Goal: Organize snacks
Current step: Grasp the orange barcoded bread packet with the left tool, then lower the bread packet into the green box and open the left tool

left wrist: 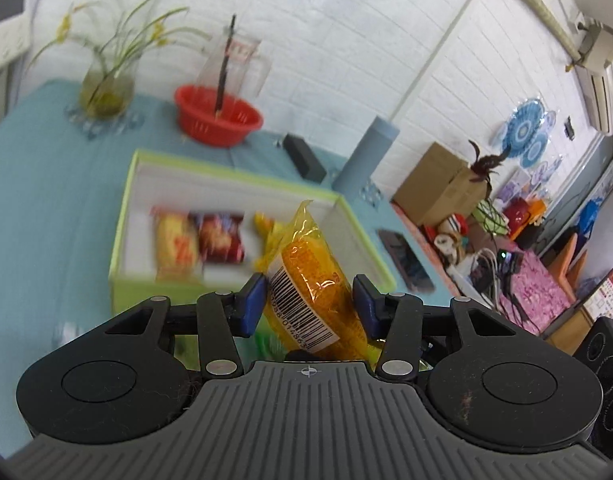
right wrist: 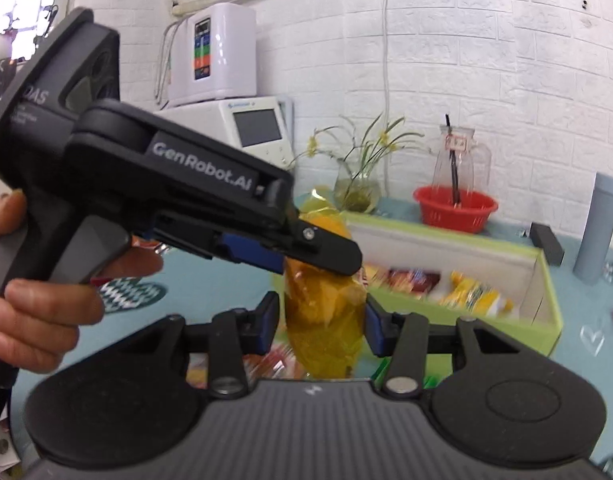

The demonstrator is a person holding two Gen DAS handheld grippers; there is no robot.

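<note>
A yellow-orange snack packet (left wrist: 310,280) with a barcode label sits between the blue pads of my left gripper (left wrist: 309,300), which is shut on it. The same packet (right wrist: 324,320) also sits between the pads of my right gripper (right wrist: 320,322), which is closed on its lower part. The left gripper (right wrist: 290,248) shows in the right wrist view, clamped on the packet's upper half. Behind it stands a green-rimmed white box (left wrist: 130,200), also in the right wrist view (right wrist: 546,280), with several snack packets (left wrist: 198,244) inside.
On the blue tablecloth stand a red basket (left wrist: 218,118), a glass vase with flowers (left wrist: 106,88), a clear jug (left wrist: 236,64), a grey cylinder (left wrist: 366,152), a black case (left wrist: 304,156) and a phone (left wrist: 406,260). White appliances (right wrist: 222,56) stand at the back left.
</note>
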